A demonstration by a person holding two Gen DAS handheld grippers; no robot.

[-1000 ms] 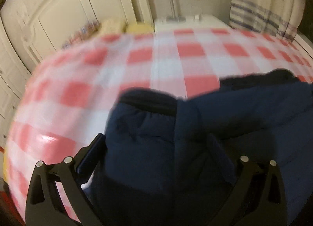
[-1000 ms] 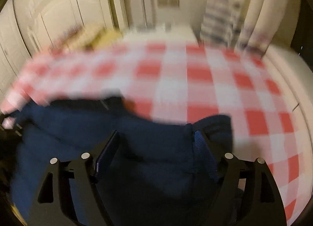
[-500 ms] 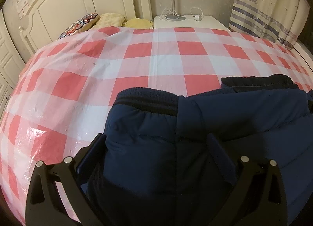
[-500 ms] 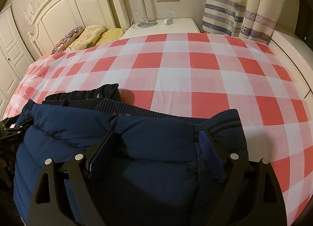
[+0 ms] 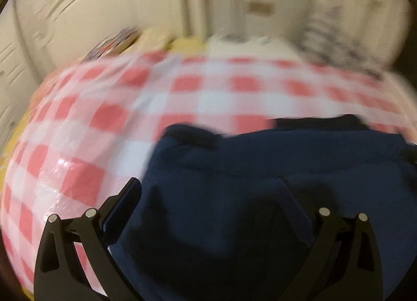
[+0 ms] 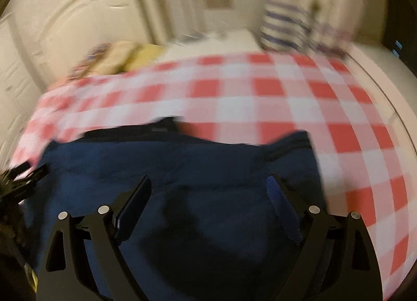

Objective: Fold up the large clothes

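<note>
Jacket [image 5: 260,183], dark blue and puffy, lies on the bed in the left wrist view, and its near part runs off the bottom of the picture. Everything is blurry here. The left gripper [image 5: 208,191] hangs over the jacket with its jaws spread wide, and nothing is pinched between them. One finger sits over the jacket's left edge, the other over its middle. A black piece of cloth [image 5: 318,122] peeks out behind the jacket's far edge, and I cannot tell what it is. The red and white checked cover [image 5: 109,118] has lots of bare room to the left and behind. Pillows [image 5: 146,40] and a cream headboard [image 5: 91,14] are far back.

In the right wrist view the jacket [image 6: 182,170] fills the bottom, blurry again. The right gripper [image 6: 208,189] has its jaws wide and opening more, with only loose jacket under them, not gripped. The black cloth [image 6: 146,129] shows at the back edge. The left gripper [image 6: 23,173] pokes in at the left edge, mostly cut off. The cover [image 6: 312,108] is bare to the right. A striped curtain [image 6: 284,27] hangs behind.
</note>
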